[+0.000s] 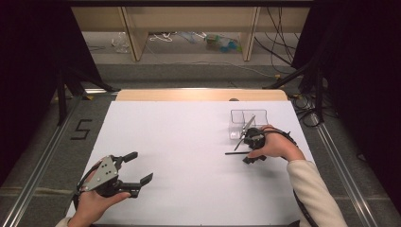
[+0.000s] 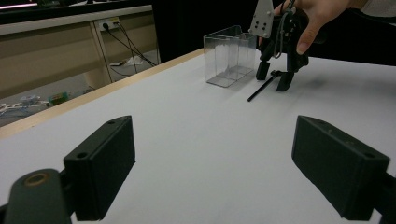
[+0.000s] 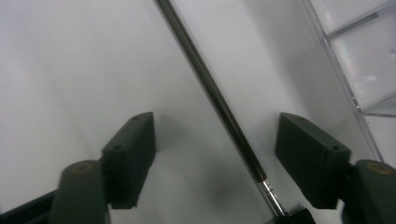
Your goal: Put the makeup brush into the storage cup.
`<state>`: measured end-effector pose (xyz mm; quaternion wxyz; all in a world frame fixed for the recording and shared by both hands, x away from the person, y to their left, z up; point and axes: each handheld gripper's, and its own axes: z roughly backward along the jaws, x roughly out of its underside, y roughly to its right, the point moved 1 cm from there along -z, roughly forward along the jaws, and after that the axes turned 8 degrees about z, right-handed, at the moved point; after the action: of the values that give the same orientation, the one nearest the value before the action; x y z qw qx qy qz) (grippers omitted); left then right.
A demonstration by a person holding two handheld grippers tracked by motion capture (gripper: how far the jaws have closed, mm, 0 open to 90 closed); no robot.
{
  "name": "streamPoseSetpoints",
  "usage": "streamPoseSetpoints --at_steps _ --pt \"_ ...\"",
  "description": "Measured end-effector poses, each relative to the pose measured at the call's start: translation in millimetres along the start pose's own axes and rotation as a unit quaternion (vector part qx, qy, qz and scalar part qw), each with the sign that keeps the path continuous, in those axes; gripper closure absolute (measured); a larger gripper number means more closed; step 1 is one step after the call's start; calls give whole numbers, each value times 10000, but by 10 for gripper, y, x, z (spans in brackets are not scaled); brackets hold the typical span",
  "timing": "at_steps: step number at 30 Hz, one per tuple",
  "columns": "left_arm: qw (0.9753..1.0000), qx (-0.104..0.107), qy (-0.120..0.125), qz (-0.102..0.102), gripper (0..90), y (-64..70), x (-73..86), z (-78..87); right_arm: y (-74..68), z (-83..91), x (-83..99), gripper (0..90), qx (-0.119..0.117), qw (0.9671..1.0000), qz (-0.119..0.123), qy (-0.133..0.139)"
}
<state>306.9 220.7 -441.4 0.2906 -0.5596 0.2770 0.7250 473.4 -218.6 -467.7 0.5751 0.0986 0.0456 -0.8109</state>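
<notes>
A thin black rod (image 1: pixel 235 152) lies flat on the white table (image 1: pixel 189 142), just in front of a clear divided box (image 1: pixel 236 113). My right gripper (image 1: pixel 247 150) points down over the rod's right end, open, one jaw on each side. In the right gripper view the rod (image 3: pixel 219 102) runs diagonally between the spread jaws of the right gripper (image 3: pixel 217 144); it has a silver collar and a dark end near the bottom edge. My left gripper (image 1: pixel 142 166) rests open at the near left, holding nothing. From there I see the box (image 2: pixel 229 56), rod (image 2: pixel 264 86) and right gripper (image 2: pixel 273 78).
The table's wooden far edge (image 1: pixel 198 94) lies just behind the box. Past it are the floor, wooden shelf legs (image 1: pixel 135 40) and loose cables (image 1: pixel 279 42). Metal rails (image 1: pixel 38 156) run along both sides of the table. A corner of the box (image 3: pixel 359 60) sits close to the right jaw.
</notes>
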Motion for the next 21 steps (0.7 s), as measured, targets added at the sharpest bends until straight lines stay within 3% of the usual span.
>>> streamPoseSetpoints --at_steps 7,10,21 --pt "10000 10 -1 -51 135 -4 -4 2 -52 37 -32 563 -31 9998 29 -195" --pt "10000 13 3 -45 137 -3 -4 3 -74 46 -55 649 -70 9992 160 -359" --pt "10000 16 -1 -54 138 -3 -4 4 -153 39 -134 837 -173 9953 497 -816"
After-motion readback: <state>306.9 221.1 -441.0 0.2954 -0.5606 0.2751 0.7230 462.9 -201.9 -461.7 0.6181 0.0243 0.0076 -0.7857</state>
